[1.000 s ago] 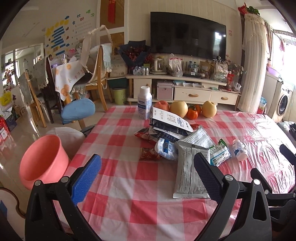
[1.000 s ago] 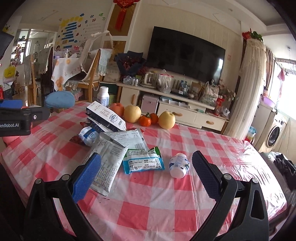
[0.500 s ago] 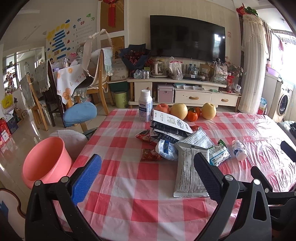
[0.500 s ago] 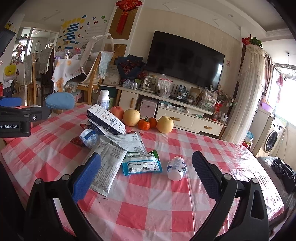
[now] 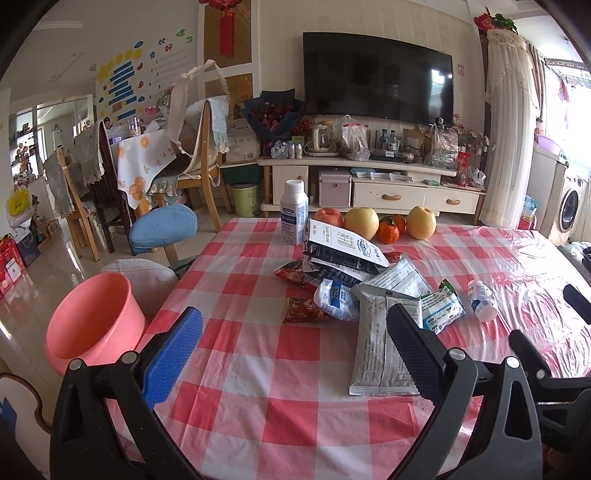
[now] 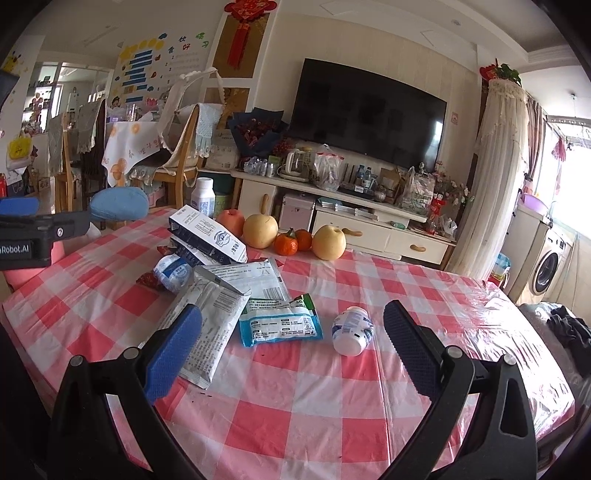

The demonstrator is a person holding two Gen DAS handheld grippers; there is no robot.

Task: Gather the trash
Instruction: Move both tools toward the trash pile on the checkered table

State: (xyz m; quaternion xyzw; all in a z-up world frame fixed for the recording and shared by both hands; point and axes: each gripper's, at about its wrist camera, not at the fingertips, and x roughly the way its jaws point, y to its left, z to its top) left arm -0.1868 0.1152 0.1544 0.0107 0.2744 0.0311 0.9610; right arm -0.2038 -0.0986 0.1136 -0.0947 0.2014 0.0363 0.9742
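Two pears (image 5: pixel 361 223), two oranges (image 5: pixel 388 233), one apple (image 5: pixel 328 217), one pink bucket (image 5: pixel 94 320).

This is a lived-in home, a combined living and dining room. A big dark TV (image 5: pixel 376 75) hangs on the far wall above a cream cabinet (image 5: pixel 369 184) crowded with a kettle, bottles and bags. Red festival knots (image 6: pixel 246 22) hang high on the wall beside paper cutouts (image 5: pixel 129 79). To the left stand wooden chairs (image 5: pixel 201 162) draped with cloths around a dining table. At far right, a washing machine (image 5: pixel 570 206) sits by a bright curtained window. The near tabletop (image 5: pixel 258 350) wears a red-checked cloth, with fruit (image 5: pixel 361 222) at its far edge.
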